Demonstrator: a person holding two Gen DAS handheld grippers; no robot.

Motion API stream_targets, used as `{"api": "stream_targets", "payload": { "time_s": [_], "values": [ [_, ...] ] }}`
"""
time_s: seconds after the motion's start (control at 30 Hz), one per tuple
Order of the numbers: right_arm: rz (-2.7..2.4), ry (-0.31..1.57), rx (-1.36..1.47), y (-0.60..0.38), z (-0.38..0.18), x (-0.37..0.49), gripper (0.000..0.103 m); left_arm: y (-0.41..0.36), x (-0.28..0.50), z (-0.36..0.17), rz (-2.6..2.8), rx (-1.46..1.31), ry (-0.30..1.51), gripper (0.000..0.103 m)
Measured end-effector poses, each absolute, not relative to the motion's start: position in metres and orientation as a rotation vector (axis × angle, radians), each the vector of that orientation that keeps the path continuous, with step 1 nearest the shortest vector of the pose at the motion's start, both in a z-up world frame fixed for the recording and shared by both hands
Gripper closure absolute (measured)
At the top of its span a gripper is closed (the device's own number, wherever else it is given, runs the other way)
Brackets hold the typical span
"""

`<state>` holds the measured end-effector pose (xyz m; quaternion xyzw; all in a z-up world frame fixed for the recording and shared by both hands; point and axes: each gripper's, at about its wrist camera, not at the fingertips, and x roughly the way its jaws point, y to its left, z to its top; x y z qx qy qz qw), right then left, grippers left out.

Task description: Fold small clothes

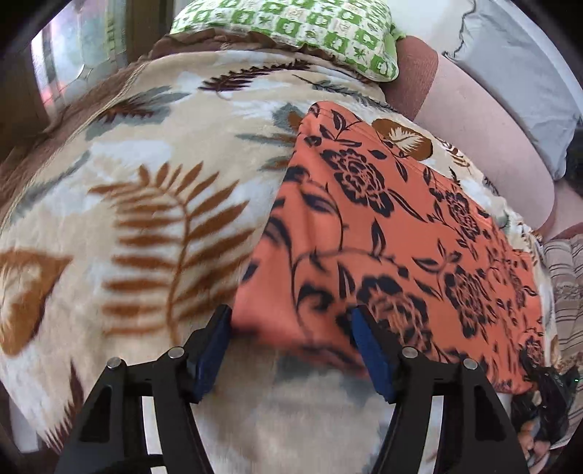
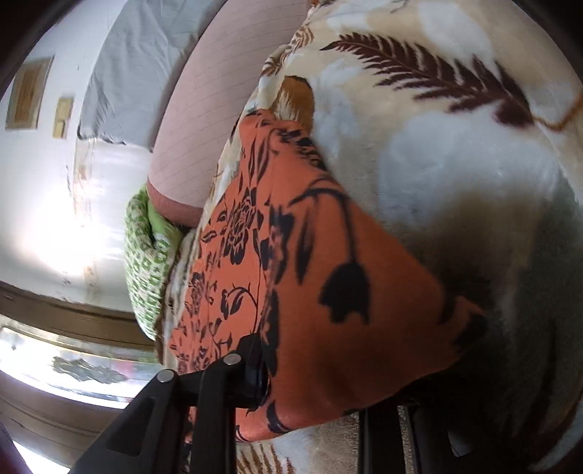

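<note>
Orange cloth printed with black flowers, the small garment point(image 1: 382, 233), lies spread on a cream plush blanket point(image 1: 145, 189) with brown fern leaves. In the left wrist view its near corner is blurred and hangs between the blue pads of the left gripper point(image 1: 291, 342). The jaws stand spread, one pad just beside the corner's edge, the other over the print; no pinch shows. The gripper points steeply down at the blanket. Beyond the garment sits a green patterned pillow point(image 1: 328, 32).

In the right wrist view the garment point(image 2: 309, 255) drapes over the right gripper point(image 2: 328, 393) and hides one finger completely; only the black finger point(image 2: 251, 368) at its edge shows. The jaws are narrowed on the garment's near edge, fabric bunched around them. The blanket point(image 2: 455, 164) lies behind the garment.
</note>
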<state>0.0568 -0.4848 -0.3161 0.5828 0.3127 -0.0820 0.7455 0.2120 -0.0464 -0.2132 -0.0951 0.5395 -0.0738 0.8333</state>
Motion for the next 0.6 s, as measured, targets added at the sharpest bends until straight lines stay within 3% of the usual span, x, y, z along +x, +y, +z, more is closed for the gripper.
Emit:
{"api": "stream_targets", "payload": {
  "time_s": [0.17, 0.37, 0.43, 0.5, 0.53, 0.6],
  "values": [
    [-0.181, 0.688, 1.256, -0.483, -0.316, 0.056, 0.079, -0.047, 0.218, -0.223, -0.181, -0.324, 1.227, 0.027],
    [-0.180, 0.687, 1.246, -0.481, -0.316, 0.057, 0.079, -0.065, 0.242, -0.230, -0.188, -0.399, 1.171, 0.025],
    [-0.181, 0.683, 1.233, -0.480, -0.316, 0.057, 0.079, -0.068, 0.248, -0.233, -0.167, -0.411, 1.148, 0.038],
    [-0.179, 0.686, 1.228, -0.480, -0.315, 0.058, 0.079, -0.069, 0.251, -0.234, -0.146, -0.396, 1.127, 0.059],
    [-0.177, 0.689, 1.231, -0.480, -0.315, 0.059, 0.079, -0.068, 0.251, -0.235, -0.145, -0.402, 1.118, 0.063],
    [-0.179, 0.677, 1.241, -0.482, -0.314, 0.059, 0.080, -0.063, 0.248, -0.233, -0.162, -0.421, 1.095, 0.080]
  ]
}}
